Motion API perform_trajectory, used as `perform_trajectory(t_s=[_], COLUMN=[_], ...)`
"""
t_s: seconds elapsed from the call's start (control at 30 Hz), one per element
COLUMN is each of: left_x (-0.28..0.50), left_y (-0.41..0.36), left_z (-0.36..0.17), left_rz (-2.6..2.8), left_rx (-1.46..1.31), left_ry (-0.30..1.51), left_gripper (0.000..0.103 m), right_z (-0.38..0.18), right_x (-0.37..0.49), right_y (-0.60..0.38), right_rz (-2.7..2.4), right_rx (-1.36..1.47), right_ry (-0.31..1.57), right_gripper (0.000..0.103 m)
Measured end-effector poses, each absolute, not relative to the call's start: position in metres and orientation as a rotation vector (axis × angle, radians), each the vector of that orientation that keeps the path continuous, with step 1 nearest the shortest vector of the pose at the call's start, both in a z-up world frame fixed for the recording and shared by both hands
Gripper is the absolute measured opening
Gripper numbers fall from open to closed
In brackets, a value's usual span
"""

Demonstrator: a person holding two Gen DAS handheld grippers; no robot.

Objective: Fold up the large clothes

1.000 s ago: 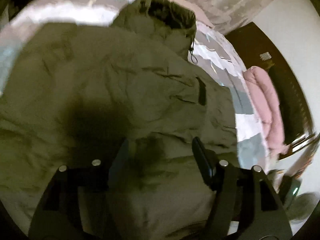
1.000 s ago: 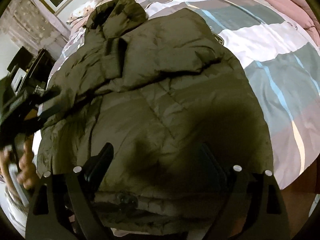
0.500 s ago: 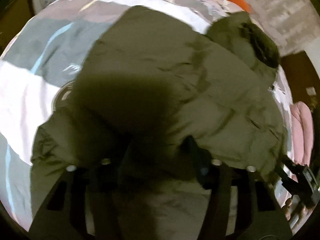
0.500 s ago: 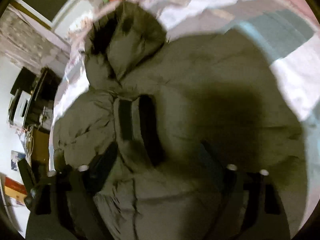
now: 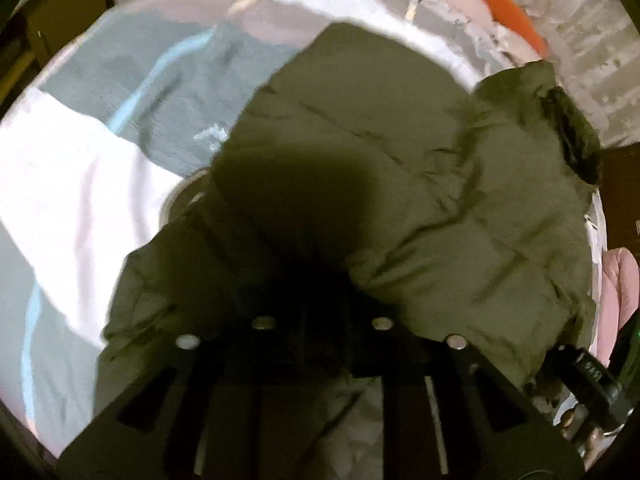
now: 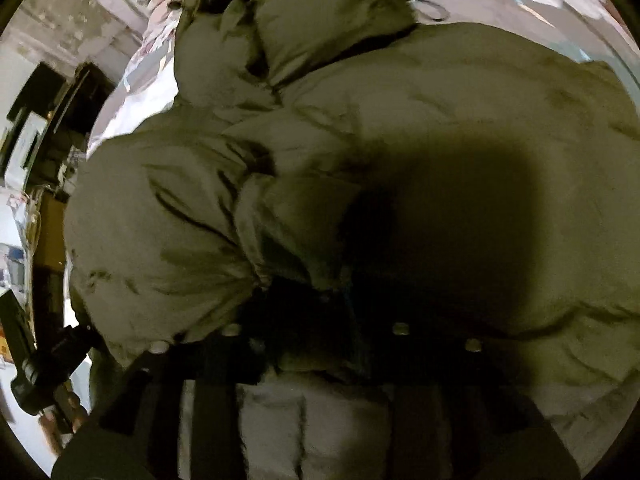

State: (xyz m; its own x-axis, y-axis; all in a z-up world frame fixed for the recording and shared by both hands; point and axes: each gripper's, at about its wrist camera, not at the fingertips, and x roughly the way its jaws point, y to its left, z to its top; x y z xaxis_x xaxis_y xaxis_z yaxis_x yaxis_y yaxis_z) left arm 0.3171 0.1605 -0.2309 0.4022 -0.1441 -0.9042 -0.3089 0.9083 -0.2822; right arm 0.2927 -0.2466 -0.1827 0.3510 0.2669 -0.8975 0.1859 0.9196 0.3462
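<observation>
The left gripper (image 5: 322, 280) is black with four round silver screws behind its fingers. The right gripper (image 6: 316, 308) looks the same.

Matt olive quilted cloth jacket (image 5: 420, 184), smooth striped cloth bedcover (image 5: 100, 152), possibly cotton

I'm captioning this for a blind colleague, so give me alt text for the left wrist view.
An olive-green puffy hooded jacket lies on a bed with a grey, white and blue striped duvet, its near hem bunched at the left gripper, whose fingertips are lost in dark shadow. An orange cushion sits at the far edge.
</observation>
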Motion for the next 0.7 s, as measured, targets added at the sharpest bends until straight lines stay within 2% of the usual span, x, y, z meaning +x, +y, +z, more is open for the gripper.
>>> perform_trajectory(t_s=[0.03,0.07,0.1,0.27,0.33,0.43,0.47,0.6,0.7], left_x=[0.306,0.297,0.280,0.215,0.198,0.200,0.205,0.194,0.166], left_y=[0.157,0.154,0.149,0.125,0.119,0.119,0.119,0.127,0.140], left_z=[-0.219,-0.209,-0.193,-0.164,-0.176,-0.226,-0.240,-0.240,-0.215], left_rz=[0.107,0.111,0.119,0.044,0.022,0.064,0.083,0.124,0.090], left_rx=[-0.429,-0.419,-0.398,-0.271,-0.259,-0.206,-0.195,-0.170,-0.216], left_ry=[1.124,1.093,1.029,0.985,1.032,1.203,1.242,1.232,1.188], left_gripper=[0.073,0.087,0.094,0.094,0.094,0.092,0.092,0.090,0.090], right_z=[-0.175,-0.166,-0.157,-0.141,-0.157,-0.208,-0.214,-0.187,-0.154], right_x=[0.282,0.271,0.258,0.187,0.161,0.149,0.141,0.117,0.079], right_y=[-0.254,-0.260,-0.266,-0.291,-0.301,-0.302,-0.306,-0.318,-0.344], right_rz=[0.042,0.034,0.033,0.031,0.028,-0.017,0.011,0.024,-0.004], right_rx=[0.424,0.410,0.373,0.246,0.218,0.114,0.106,0.131,0.209], right_ry=[1.173,1.125,1.091,1.065,1.116,1.276,1.265,1.222,1.074], right_gripper=[0.078,0.080,0.080,0.080,0.080,0.077,0.077,0.076,0.079])
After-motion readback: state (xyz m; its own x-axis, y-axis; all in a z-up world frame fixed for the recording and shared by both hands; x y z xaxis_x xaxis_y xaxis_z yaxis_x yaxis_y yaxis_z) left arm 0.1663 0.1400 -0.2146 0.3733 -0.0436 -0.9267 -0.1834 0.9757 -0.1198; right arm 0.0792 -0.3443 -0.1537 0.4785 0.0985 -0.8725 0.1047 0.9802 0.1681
